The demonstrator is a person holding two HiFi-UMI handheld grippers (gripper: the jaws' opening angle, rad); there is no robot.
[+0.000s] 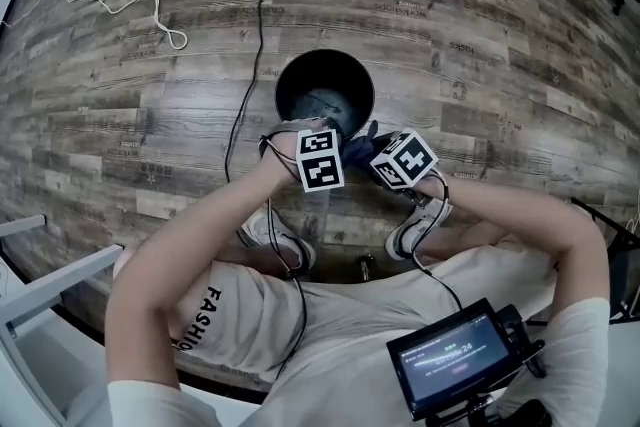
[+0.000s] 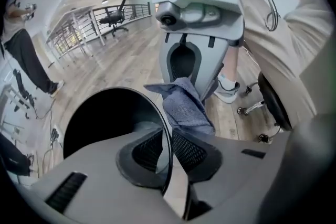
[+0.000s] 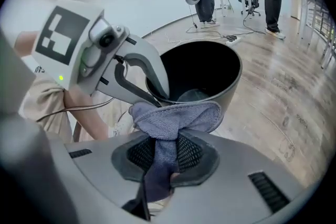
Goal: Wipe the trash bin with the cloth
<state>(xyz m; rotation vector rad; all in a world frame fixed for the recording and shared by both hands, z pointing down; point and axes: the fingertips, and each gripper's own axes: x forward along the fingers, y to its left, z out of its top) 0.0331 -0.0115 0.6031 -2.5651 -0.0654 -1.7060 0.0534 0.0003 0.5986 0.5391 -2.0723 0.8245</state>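
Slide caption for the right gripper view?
Right claw holds the blue cloth at the trash bin's rim, which the left claw clamps.

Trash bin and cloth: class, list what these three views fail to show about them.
- Head view: the right gripper covers most of the cloth.
- Left gripper view: the left gripper blocks the trash bin below its rim, so the lower wall and base are hidden.
- Right gripper view: the trash bin's inside is too dark to read, and whether the cloth touches the rim is unclear.
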